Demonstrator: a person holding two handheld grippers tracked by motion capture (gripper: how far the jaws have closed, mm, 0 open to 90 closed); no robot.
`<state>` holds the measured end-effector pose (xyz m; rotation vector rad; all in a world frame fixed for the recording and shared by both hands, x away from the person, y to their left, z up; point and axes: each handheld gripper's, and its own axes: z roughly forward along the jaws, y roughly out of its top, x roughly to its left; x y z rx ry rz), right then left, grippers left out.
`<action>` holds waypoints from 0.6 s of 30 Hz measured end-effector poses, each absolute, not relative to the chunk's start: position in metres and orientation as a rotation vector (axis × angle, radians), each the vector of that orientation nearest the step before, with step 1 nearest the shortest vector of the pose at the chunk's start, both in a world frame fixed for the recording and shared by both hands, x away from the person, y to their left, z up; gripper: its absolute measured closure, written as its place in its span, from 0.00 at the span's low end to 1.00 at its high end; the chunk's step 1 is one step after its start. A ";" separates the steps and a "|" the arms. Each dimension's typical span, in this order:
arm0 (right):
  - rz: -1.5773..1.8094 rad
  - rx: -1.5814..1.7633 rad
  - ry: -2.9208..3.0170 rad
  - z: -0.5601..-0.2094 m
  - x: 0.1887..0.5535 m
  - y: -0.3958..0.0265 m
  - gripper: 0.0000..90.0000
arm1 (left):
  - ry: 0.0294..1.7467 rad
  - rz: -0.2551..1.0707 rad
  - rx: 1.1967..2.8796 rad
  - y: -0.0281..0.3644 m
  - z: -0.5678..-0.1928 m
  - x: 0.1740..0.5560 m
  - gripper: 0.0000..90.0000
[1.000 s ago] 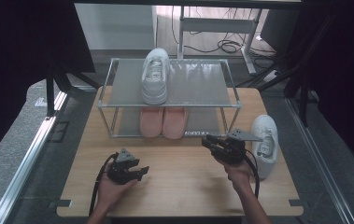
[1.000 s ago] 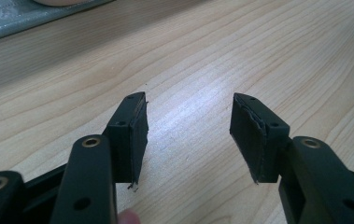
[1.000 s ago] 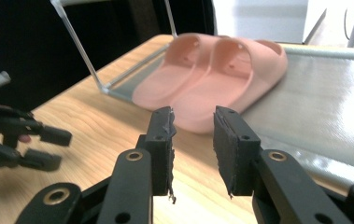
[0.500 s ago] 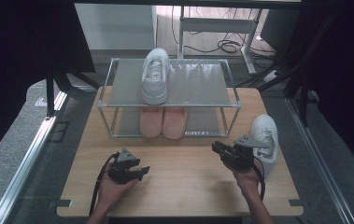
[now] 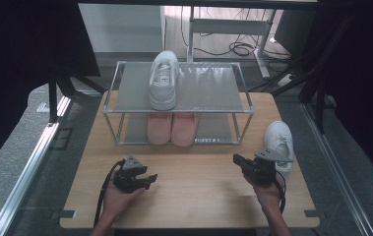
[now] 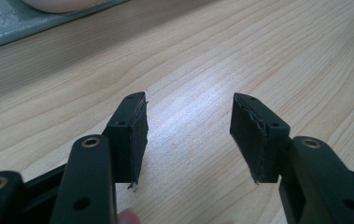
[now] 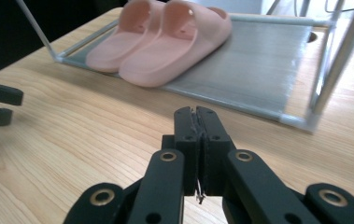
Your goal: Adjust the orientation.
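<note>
High view: I have the right hand-held gripper (image 5: 239, 161) low over the worktop (image 5: 199, 196) at the near right, just beside the white sneaker (image 5: 278, 142) that lies on the worktop's right edge, outside the rack (image 5: 245, 105). Its jaws have just been closing and now meet pad to pad with nothing between them, as the right gripper view confirms (image 7: 197, 116). The left hand-held gripper (image 5: 147, 178) rests at the near left, jaws well apart and empty; the left gripper view shows bare wood between its pads (image 6: 132, 135).

The matching sneaker (image 5: 163, 81) stands on the rack's top shelf. The pink slippers (image 5: 171, 129) occupy the lower shelf.

Hazards I judge from this position:

1. Shut jaws cannot take the shoe. If I advance on the white sneaker without first spreading them, the tips will push it, and it sits near the worktop's right edge. It could slide off.

2. The right hand-held gripper points left, away from the sneaker. Swinging it round at this height risks the body or the trailing cable striking the shoe.

3. A grip on the soft upper or the heel collar alone may let the shoe tilt or slip during a lift.

4. The rack's right post stands between the sneaker and the shelves. A low carry could catch the frame and shift the rack.
</note>
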<state>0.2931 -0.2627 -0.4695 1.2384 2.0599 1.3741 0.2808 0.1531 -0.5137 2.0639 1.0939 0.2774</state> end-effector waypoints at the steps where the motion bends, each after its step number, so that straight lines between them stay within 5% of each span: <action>1: 1.363 1.242 2.057 -0.470 0.292 -0.264 0.99 | 1.094 0.277 2.064 0.153 -0.514 0.281 0.52; 18: 1.269 1.376 1.943 -0.483 0.272 -0.315 1.00 | 1.089 0.265 2.086 0.150 -0.516 0.282 0.51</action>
